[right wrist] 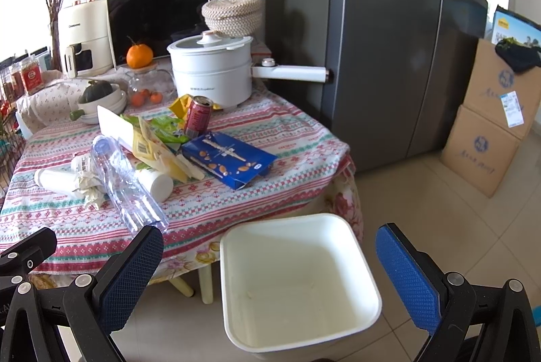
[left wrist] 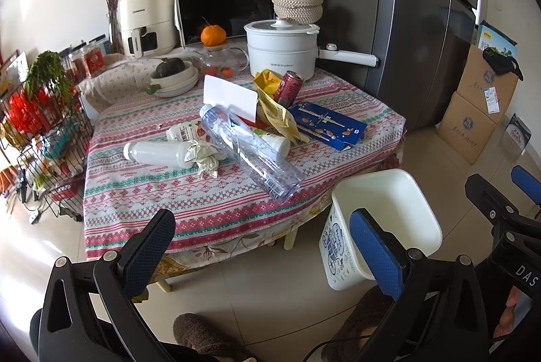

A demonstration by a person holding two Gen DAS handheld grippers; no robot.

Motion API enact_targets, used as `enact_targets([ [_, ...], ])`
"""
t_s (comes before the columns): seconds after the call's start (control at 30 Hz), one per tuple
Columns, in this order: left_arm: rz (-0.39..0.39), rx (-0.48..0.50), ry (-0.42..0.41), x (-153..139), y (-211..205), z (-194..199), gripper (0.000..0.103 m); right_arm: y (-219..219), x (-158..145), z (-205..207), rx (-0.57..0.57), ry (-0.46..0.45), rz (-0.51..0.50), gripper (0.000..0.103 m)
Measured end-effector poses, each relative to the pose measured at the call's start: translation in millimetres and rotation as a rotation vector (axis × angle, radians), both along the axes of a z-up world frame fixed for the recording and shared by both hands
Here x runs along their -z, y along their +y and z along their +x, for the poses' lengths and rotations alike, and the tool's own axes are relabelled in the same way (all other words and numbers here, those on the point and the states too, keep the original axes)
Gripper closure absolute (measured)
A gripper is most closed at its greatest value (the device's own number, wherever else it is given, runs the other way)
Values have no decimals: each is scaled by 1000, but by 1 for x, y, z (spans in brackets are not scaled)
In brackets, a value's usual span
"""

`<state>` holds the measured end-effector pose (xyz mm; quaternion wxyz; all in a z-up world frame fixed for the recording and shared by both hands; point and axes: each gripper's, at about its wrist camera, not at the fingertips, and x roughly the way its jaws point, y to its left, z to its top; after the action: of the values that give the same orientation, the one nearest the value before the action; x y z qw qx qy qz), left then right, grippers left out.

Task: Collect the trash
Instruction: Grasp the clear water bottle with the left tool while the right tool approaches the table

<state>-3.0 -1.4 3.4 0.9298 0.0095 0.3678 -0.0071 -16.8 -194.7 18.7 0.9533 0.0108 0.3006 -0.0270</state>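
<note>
Trash lies on a patterned tablecloth point(left wrist: 209, 206): a clear plastic bottle point(left wrist: 250, 150) point(right wrist: 126, 182), a white bottle point(left wrist: 155, 154) point(right wrist: 55, 180), crumpled paper point(left wrist: 204, 157) point(right wrist: 89, 187), a red can point(left wrist: 287, 88) point(right wrist: 198, 115), a blue box point(left wrist: 329, 125) point(right wrist: 228, 159) and yellow wrappers point(left wrist: 277, 111) point(right wrist: 154, 147). A white bin point(left wrist: 389, 220) point(right wrist: 297, 291) stands empty on the floor by the table's corner. My left gripper point(left wrist: 267, 257) is open, well short of the table edge. Above the bin my right gripper point(right wrist: 270, 277) is open and holds nothing.
At the table's back stand a white pot point(left wrist: 282, 49), a glass teapot point(left wrist: 219, 61) with an orange, a bowl with a squash point(left wrist: 174, 76), a microwave point(left wrist: 233, 6). A grey fridge point(left wrist: 422, 23) and cardboard boxes point(left wrist: 476, 105) are right; a wire rack point(left wrist: 44, 138) is left. Slippered feet point(left wrist: 209, 336) below.
</note>
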Motion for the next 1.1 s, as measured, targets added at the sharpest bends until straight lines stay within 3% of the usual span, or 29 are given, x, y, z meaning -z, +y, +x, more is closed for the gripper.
enact_targets([
  [0.27,-1,-4,3,0,3,1,0,1,2,3,0,6,-3,0],
  [0.47,-55,10,43,7,8,14,0,4,7,10,-12,11,-12,0],
  [0.67,-62,-1,66,22,23,40,0,3,10,37,-106,40,9,0],
  [0.77,-133,-5,104,33,38,64,3,-2,10,59,-156,60,14,0],
  [0.97,-281,-11,229,66,53,124,19,-11,14,115,-195,79,-1,0],
  [1.1,-346,-71,300,86,56,166,20,-14,27,139,-203,93,22,0],
])
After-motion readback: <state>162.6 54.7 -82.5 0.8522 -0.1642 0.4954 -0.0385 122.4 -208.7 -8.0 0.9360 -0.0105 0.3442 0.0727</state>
